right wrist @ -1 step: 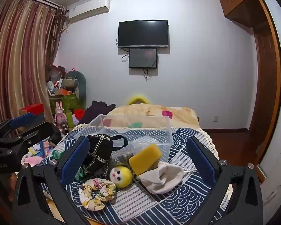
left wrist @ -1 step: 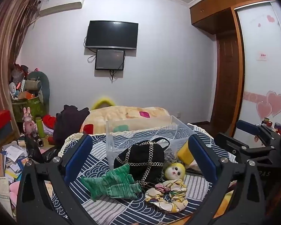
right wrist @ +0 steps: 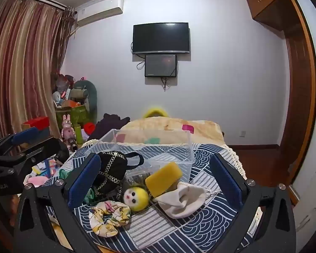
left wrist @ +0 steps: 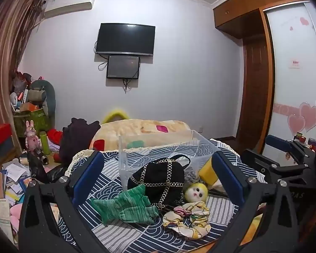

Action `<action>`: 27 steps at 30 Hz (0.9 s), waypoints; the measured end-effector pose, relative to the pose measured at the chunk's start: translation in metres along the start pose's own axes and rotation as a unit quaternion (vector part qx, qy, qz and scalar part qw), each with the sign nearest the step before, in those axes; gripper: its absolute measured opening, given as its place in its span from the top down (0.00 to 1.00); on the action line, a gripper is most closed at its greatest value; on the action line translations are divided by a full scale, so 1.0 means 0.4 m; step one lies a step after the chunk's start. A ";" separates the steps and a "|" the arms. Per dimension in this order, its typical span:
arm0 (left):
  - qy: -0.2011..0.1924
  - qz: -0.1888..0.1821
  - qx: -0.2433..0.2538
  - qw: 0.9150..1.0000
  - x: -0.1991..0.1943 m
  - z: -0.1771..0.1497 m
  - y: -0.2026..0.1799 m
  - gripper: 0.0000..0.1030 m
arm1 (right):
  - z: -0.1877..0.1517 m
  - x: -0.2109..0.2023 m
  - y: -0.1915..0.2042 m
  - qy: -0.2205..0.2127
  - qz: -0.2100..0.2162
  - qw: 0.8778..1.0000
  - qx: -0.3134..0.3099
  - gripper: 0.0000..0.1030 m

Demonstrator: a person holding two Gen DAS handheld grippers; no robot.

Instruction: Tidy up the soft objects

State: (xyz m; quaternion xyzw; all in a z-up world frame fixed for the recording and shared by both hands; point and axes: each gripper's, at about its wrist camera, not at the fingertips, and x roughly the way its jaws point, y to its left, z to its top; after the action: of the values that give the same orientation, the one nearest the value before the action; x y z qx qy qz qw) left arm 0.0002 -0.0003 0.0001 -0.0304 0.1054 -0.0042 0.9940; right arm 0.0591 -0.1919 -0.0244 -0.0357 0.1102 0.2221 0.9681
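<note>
Soft things lie on a blue patterned cloth [left wrist: 124,236]: a green knit glove [left wrist: 126,207], a black chain bag [left wrist: 158,179], a yellow-haired doll head [left wrist: 195,191], a floral scrunchie [left wrist: 189,219] and a yellow sponge [left wrist: 207,171]. A clear plastic bin [left wrist: 158,147] stands behind them. In the right wrist view I see the bin [right wrist: 149,147], bag [right wrist: 111,168], doll head [right wrist: 137,198], scrunchie [right wrist: 108,215], sponge [right wrist: 163,178] and a white pouch [right wrist: 182,200]. My left gripper [left wrist: 158,179] and right gripper [right wrist: 153,179] are both open and empty, above the near edge.
A bed with a beige quilt [left wrist: 141,130] lies behind the bin. Clutter, boxes and a pink rabbit toy [left wrist: 31,135] fill the left floor. A wardrobe and door [left wrist: 257,92] stand at right. A TV [left wrist: 125,39] hangs on the far wall.
</note>
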 end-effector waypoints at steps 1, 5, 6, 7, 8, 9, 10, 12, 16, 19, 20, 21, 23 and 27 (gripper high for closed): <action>-0.001 0.003 -0.003 1.000 0.000 0.000 0.001 0.00 | 0.000 -0.001 -0.001 -0.002 0.001 1.000 0.003 0.00; -0.001 0.002 0.002 1.000 -0.002 0.014 0.007 0.00 | 0.001 -0.002 -0.001 -0.001 0.001 1.000 0.002 0.00; 0.000 0.002 0.002 1.000 -0.001 0.015 0.003 0.00 | 0.001 -0.002 0.000 -0.001 0.001 1.000 0.002 0.00; -0.003 0.001 0.001 1.000 -0.004 0.011 -0.002 0.00 | 0.001 -0.002 0.000 -0.001 0.001 1.000 0.001 0.00; -0.002 0.000 -0.002 1.000 -0.001 0.015 0.001 0.00 | 0.002 -0.003 0.001 0.000 0.001 1.000 0.000 0.00; -0.003 0.000 -0.003 1.000 0.007 0.010 -0.001 0.00 | 0.002 -0.003 0.002 0.000 0.000 1.000 0.000 0.00; -0.007 0.000 -0.005 1.000 -0.002 0.004 0.001 0.00 | 0.001 -0.002 -0.002 -0.001 0.000 1.000 0.004 0.00; -0.007 -0.001 -0.008 1.000 0.000 0.001 0.002 0.00 | -0.002 -0.001 -0.002 -0.001 0.002 1.000 0.003 0.00; -0.008 -0.001 -0.009 1.000 0.000 0.000 0.003 0.00 | -0.007 0.001 -0.001 -0.002 0.000 1.000 0.002 0.00; -0.011 0.000 -0.008 1.000 -0.001 -0.001 0.001 0.00 | 0.009 -0.011 0.006 -0.002 0.002 1.000 0.004 0.00; -0.011 -0.001 -0.008 1.000 -0.002 0.001 0.000 0.00 | 0.008 -0.011 0.006 -0.002 0.002 1.000 0.004 0.00; -0.011 -0.001 -0.008 1.000 -0.002 0.001 -0.001 0.00 | 0.010 -0.011 0.007 -0.002 0.002 1.000 0.004 0.00; -0.011 -0.001 -0.008 1.000 -0.003 0.001 -0.001 0.00 | 0.006 -0.007 0.005 -0.003 0.001 1.000 0.004 0.00; -0.010 -0.003 -0.008 1.000 -0.008 0.004 0.001 0.00 | 0.017 -0.021 0.009 -0.005 0.000 1.000 0.005 0.00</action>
State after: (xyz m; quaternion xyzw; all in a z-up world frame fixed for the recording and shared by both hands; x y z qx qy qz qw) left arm -0.0026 0.0003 0.0022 -0.0387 0.0949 -0.0057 0.9947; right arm 0.0515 -0.1915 -0.0159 -0.0302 0.1068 0.2218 0.9688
